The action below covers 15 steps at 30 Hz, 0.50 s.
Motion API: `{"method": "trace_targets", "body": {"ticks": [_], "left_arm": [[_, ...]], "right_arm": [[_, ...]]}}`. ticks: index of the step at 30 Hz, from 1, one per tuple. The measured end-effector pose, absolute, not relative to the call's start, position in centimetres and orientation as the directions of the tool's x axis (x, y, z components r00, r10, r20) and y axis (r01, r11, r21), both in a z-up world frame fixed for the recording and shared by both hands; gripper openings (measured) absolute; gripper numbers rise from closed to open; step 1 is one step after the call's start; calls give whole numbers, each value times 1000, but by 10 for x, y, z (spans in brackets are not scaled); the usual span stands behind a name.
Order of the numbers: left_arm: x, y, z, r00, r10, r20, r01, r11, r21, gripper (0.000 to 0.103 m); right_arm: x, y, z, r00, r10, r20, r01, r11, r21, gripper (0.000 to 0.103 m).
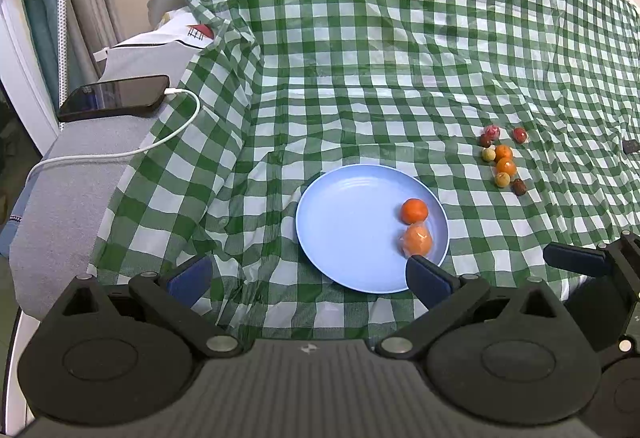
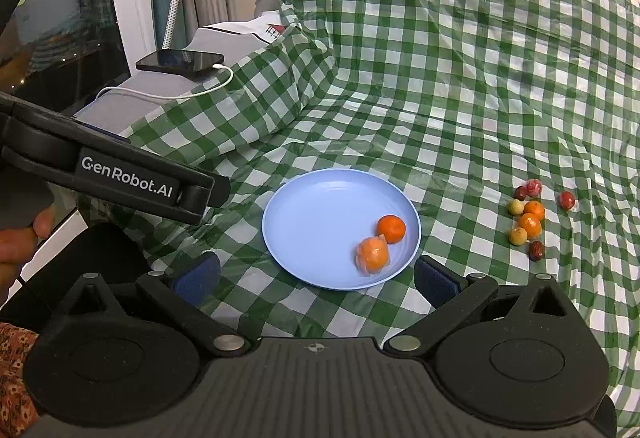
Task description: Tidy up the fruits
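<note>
Looking along my left tongs, I see both blue pads spread wide with nothing between them, above the near rim of a pale blue plate. My right tongs are spread wide and empty too, just short of the same plate.

The plate holds two round orange fruits at its right side, touching each other: a bare mandarin and, nearer me, a wrapped mandarin in clear, crinkled film.

To the right of the plate, well apart from it, a loose cluster of small fruits lies on the green-and-white checked cloth: two orange, two yellowish, and several dark red ones, one red one sitting slightly off by itself.

A phone on a white cable rests on a grey surface at left.
</note>
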<state>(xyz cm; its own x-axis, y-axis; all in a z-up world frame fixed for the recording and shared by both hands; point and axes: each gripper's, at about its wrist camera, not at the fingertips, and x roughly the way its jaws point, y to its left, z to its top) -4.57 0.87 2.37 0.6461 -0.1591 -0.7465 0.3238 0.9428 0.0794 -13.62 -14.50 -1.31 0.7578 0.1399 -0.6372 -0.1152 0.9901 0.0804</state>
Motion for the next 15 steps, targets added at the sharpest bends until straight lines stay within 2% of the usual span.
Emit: {"method": "trace_targets", "body": {"ticks": [15], "left_arm": [[-38, 8, 17, 627, -151, -764, 321, 944, 77, 103]], "right_arm": [[-130, -147, -20, 741, 147, -655, -112, 989, 96, 102]]}}
